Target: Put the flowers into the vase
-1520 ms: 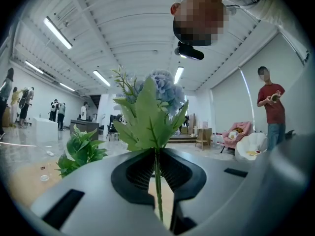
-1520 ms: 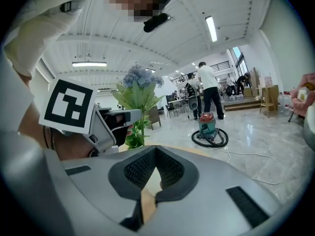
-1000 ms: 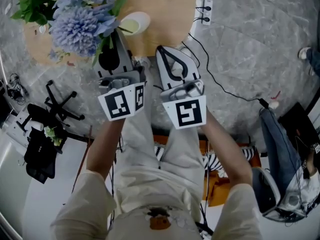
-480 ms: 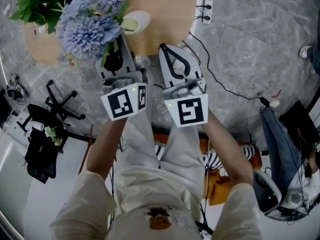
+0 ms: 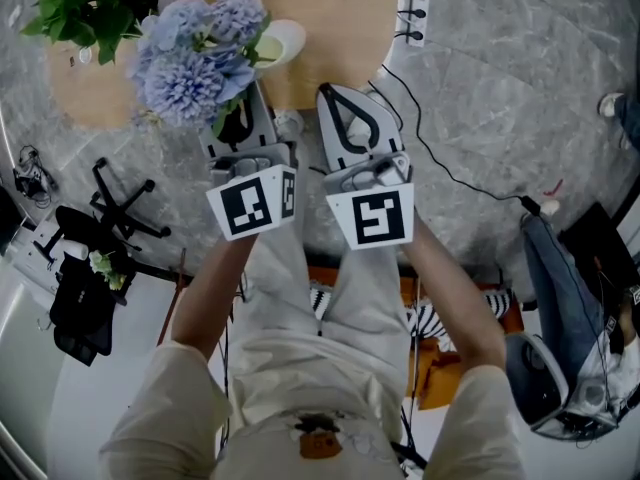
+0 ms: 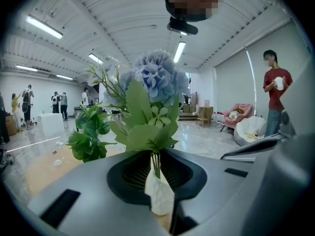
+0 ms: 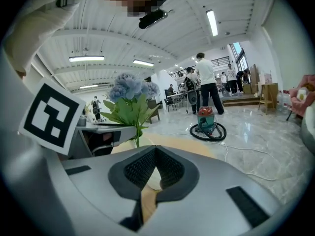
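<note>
We are pinching the thin green stems of the flowers (image 5: 190, 68) in the left hand-held gripper (image 6: 156, 156). There are three fluffy blue pom-pom heads over jagged leaves, hanging just beside the one white, crinkle-surfaced vase (image 5: 283, 36) on the round wooden worktop (image 5: 330, 18). The right hand-held gripper (image 7: 155, 151) is hovering alongside, its ribbed pads (image 7: 169, 169) pressed together on nothing.

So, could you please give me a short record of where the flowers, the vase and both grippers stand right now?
left gripper: shut on the flower stems
flowers: blue, held upright, heads beside the vase
vase: white, standing on the wooden table, just beyond the left gripper's jaws
stems in vase: cannot tell
right gripper: shut, empty, beside the left one
also on table: green plant
</note>
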Available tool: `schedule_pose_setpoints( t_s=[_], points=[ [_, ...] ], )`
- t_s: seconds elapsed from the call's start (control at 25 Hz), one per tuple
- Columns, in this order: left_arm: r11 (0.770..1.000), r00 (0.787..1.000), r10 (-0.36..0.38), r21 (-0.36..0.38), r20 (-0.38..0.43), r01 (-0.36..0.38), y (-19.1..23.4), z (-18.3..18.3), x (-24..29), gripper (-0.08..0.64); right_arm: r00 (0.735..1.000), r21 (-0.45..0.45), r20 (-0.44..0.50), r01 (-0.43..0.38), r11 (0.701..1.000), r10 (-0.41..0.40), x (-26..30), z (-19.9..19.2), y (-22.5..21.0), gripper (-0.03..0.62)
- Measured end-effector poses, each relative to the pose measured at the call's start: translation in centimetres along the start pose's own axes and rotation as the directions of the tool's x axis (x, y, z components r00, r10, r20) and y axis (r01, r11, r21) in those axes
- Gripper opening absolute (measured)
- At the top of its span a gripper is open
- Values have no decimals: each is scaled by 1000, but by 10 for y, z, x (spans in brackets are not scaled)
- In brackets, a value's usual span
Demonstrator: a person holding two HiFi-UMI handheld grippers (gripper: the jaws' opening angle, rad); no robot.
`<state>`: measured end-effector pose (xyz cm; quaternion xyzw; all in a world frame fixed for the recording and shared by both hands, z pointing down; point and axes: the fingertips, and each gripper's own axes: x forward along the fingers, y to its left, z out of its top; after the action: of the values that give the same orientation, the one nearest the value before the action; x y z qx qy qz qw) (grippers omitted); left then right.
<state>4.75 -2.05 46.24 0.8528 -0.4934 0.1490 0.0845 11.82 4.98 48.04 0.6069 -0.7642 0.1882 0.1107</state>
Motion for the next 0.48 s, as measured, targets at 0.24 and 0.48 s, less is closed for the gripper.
schedule_pose_setpoints(
  t_s=[0.24, 0.48],
  points=[
    [1000, 1000, -15, -4, -16, 14, -2, -2, 0, 41, 994, 34, -109, -24, 999, 28, 21, -24, 1, 62],
    [1000, 1000, -25, -3, -19, 25, -1, -3, 0, 43, 966, -35, -192, -182, 983, 172, 47, -40, 1, 189]
  ],
)
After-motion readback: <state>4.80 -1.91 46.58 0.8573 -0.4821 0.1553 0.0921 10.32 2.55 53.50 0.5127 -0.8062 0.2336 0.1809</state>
